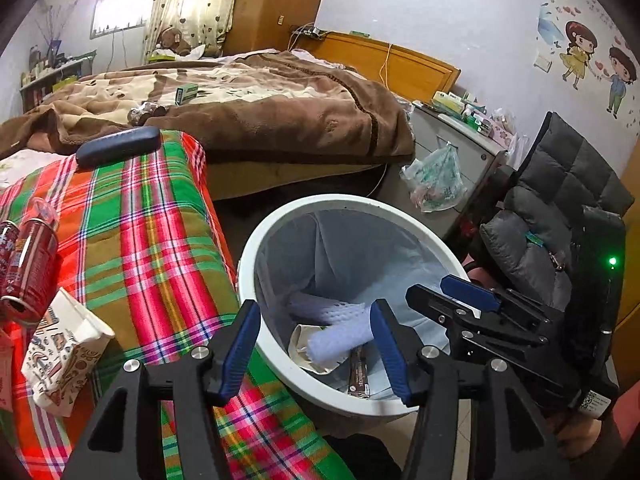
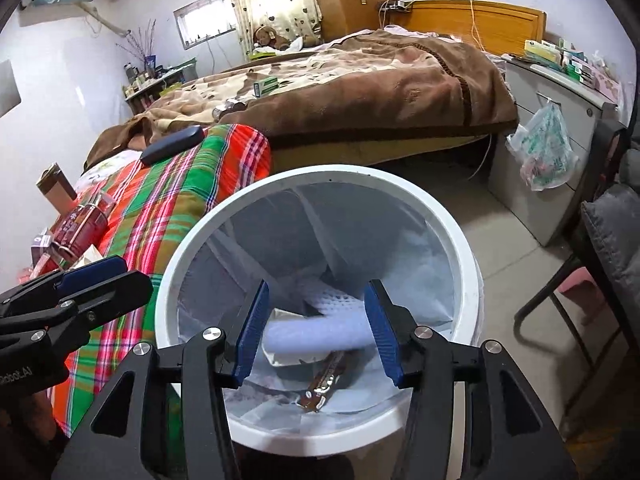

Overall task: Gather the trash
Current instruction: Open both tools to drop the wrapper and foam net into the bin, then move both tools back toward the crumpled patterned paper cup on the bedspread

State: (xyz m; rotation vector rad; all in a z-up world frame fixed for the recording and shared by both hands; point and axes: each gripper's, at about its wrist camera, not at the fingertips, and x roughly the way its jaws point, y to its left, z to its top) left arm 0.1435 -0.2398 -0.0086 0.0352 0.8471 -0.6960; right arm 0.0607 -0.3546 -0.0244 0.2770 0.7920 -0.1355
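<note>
Where jaws gape, foam netting (image 2: 320,330) lies binned

A white trash bin (image 2: 320,184) with pale blue liner (image 2: 420,276) stands beside a red, green and orange plaid cloth (image 1: 152,240), red cans (image 1: 28,264) and a brown blanket (image 2: 400,92).

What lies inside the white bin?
Inside the white bin, on its liner: a pale foam mesh sleeve, crumpled paper and a brown wrapper. Anything beneath them is covered.

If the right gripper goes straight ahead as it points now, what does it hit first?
Probably the pale foam netting lying inside the white bin; the open right gripper points down into it, though depth is unclear.
</note>
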